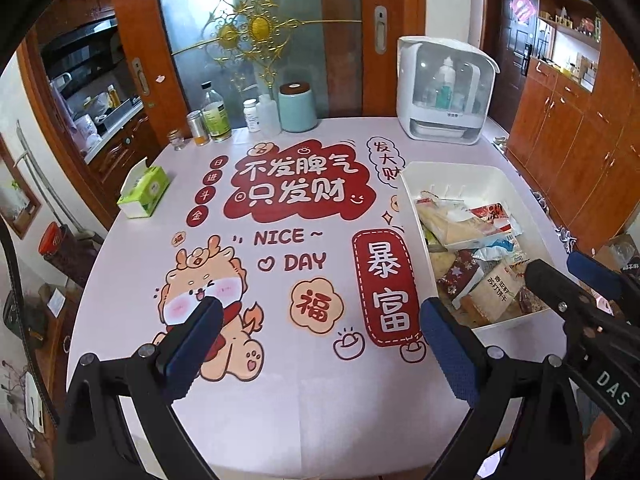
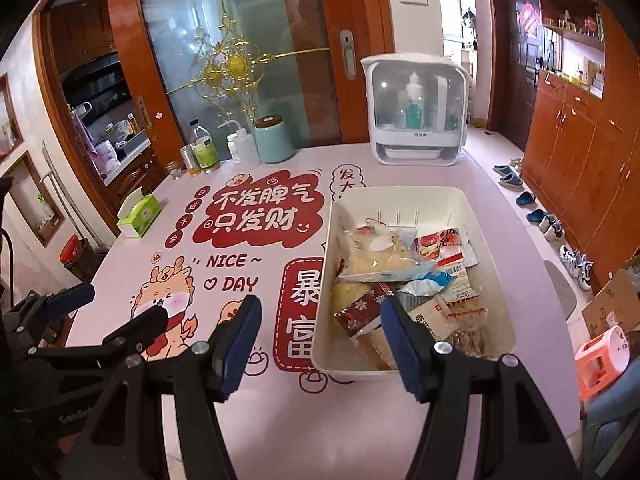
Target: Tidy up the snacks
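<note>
A white plastic bin [image 2: 400, 193] stands on the right side of the table, filled with several snack packets [image 2: 384, 264] lying in a loose heap. In the left wrist view the same bin [image 1: 452, 176] and its snack packets [image 1: 460, 230] sit to the right. My right gripper [image 2: 320, 310] is open and empty; it hovers at the bin's near left corner, one finger above the packets. My left gripper [image 1: 320, 314] is open and empty above the printed tablecloth, left of the bin. Each gripper shows in the other's view: the right gripper [image 1: 556, 266] and the left gripper [image 2: 120, 304].
A green tissue box [image 1: 144, 192] lies at the table's left edge. Bottles [image 1: 216, 114], a teal canister [image 1: 297, 108] and a white cabinet-like appliance [image 1: 444, 96] line the far edge. On the floor to the right are shoes [image 2: 524, 200], an orange stool [image 2: 604, 356] and a cardboard box [image 2: 612, 304].
</note>
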Demonstrator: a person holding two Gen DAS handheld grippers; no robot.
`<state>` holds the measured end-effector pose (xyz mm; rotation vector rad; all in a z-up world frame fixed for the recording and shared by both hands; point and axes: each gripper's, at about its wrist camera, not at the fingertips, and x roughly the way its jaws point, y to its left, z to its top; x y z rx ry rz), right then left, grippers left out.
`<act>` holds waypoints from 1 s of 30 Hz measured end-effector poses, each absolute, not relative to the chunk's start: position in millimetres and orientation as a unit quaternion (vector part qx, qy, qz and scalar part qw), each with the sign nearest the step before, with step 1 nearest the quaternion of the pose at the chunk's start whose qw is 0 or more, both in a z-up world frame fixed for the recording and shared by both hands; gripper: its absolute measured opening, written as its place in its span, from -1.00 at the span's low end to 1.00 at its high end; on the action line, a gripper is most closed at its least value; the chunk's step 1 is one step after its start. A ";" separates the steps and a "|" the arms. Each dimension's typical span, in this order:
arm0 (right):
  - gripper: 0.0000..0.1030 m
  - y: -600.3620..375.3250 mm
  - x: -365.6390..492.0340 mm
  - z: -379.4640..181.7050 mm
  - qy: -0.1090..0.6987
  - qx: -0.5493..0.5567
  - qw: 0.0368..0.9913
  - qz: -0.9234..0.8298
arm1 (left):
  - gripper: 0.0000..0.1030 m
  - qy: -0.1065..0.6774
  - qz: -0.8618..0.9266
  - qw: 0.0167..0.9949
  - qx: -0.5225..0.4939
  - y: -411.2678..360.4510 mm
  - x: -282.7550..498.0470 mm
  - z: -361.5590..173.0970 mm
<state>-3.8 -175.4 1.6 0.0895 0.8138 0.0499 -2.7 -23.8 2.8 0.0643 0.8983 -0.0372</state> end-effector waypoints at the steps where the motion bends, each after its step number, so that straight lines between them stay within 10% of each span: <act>1: 0.22 -173.0 -6.3 4.6 0.395 0.042 0.917 0.024 | 0.91 0.434 -0.018 0.900 0.029 -20.4 -4.3 5.2; 30: 0.22 -143.3 -37.9 34.8 0.382 0.047 0.923 0.007 | 0.93 0.417 -0.027 0.908 0.014 5.7 -30.6 25.0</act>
